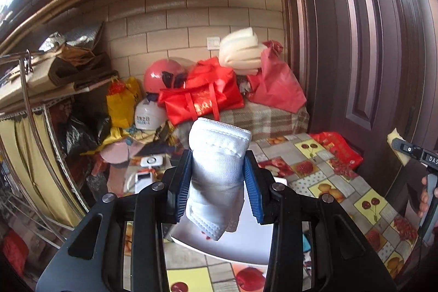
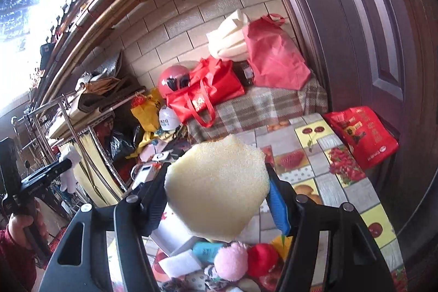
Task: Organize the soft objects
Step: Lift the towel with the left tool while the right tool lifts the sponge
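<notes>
My left gripper [image 1: 217,168] is shut on a rolled white knitted cloth [image 1: 217,168], held upright in the air above a white tray [image 1: 241,242] on the table. My right gripper [image 2: 217,189] is shut on a pale yellow sponge piece [image 2: 216,188], also lifted above the table. Below it lie several soft things: a pink plush ball [image 2: 231,260], a red ball [image 2: 262,259], a teal item [image 2: 205,251] and a white pad [image 2: 179,263]. In the left wrist view the right gripper [image 1: 402,147] with its sponge shows at the right edge. The left gripper [image 2: 63,166] with the white cloth appears at the left of the right wrist view.
The table wears a fruit-print oilcloth [image 1: 328,182]. Behind it a checked blanket [image 2: 260,103] carries red bags [image 1: 202,95], a pink helmet [image 1: 161,75] and white foam [image 1: 241,48]. A metal rack [image 1: 35,127] stands left, a dark door [image 1: 369,45] right. A red bag [image 2: 361,136] leans by the door.
</notes>
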`<state>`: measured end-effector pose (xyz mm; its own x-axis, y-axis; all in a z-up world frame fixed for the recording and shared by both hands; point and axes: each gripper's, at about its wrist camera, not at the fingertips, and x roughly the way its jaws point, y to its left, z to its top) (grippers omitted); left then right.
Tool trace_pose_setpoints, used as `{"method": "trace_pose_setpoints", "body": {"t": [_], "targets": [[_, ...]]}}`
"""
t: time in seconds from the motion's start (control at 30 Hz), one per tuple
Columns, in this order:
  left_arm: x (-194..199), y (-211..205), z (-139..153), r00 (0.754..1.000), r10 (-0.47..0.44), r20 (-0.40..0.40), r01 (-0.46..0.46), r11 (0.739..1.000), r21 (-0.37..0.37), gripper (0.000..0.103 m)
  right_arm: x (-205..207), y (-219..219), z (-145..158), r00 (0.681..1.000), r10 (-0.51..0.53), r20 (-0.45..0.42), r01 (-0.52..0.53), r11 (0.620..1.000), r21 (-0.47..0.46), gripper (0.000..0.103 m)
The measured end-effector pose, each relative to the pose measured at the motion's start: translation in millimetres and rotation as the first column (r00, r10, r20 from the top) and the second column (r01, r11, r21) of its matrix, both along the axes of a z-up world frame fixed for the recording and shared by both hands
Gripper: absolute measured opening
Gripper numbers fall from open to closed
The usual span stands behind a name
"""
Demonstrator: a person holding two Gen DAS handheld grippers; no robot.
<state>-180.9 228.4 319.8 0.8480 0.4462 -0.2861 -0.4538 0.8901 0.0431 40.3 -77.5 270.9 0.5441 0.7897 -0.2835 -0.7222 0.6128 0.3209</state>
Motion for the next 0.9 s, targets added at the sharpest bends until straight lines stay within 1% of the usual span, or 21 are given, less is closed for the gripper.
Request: {"method": "trace_pose_setpoints", "body": {"t": [0.07, 0.13, 0.2, 0.27, 0.37, 0.5, 0.67, 0.77, 0.9], "targets": [[-19.1, 15.5, 37.1, 0.998, 0.022, 0.055, -0.024, 0.998, 0.049, 0.037, -7.7, 3.7, 27.6, 0.998, -0.012, 0.057, 0.010, 0.999, 0.033, 0.064], [-34.9, 29.4, 67.0, 0.996, 0.023, 0.087, -0.031, 0.996, 0.086, 0.037, -16.6, 9.4, 52.5, 0.995, -0.014, 0.102, 0.007, 0.998, 0.070, 0.064], [-49.0, 39.4, 85.8, 0.994, 0.024, 0.105, -0.036, 0.992, 0.121, 0.037, -25.2, 16.2, 71.8, 0.989, -0.021, 0.144, 0.007, 0.995, 0.101, 0.064], [-59.6, 47.9, 90.9, 0.993, 0.021, 0.117, -0.037, 0.990, 0.134, 0.037, -33.2, 24.9, 83.4, 0.984, -0.039, 0.176, 0.019, 0.993, 0.117, 0.064], [-63.2, 59.3, 77.9, 0.993, -0.003, 0.119, -0.009, 0.995, 0.097, 0.037, -39.4, 37.6, 86.0, 0.983, -0.046, 0.178, 0.023, 0.992, 0.128, 0.064], [-56.9, 76.7, 50.7, 0.996, -0.016, 0.089, 0.013, 0.999, 0.037, 0.037, -44.0, 56.1, 81.3, 0.985, -0.040, 0.165, 0.022, 0.994, 0.105, 0.064], [-43.7, 86.9, 33.4, 0.996, -0.032, 0.079, 0.034, 0.999, -0.031, 0.037, -47.3, 74.5, 78.1, 0.984, -0.027, 0.174, 0.015, 0.998, 0.068, 0.064], [-33.0, 92.4, 24.2, 0.996, -0.043, 0.078, 0.048, 0.996, -0.071, 0.037, -42.7, 87.8, 70.2, 0.988, -0.008, 0.154, 0.002, 0.999, 0.039, 0.064], [-15.0, 97.6, 5.8, 0.997, -0.050, 0.062, 0.057, 0.991, -0.117, 0.037, -31.8, 109.4, 51.5, 0.993, 0.021, 0.113, -0.020, 1.000, -0.010, 0.064]]}}
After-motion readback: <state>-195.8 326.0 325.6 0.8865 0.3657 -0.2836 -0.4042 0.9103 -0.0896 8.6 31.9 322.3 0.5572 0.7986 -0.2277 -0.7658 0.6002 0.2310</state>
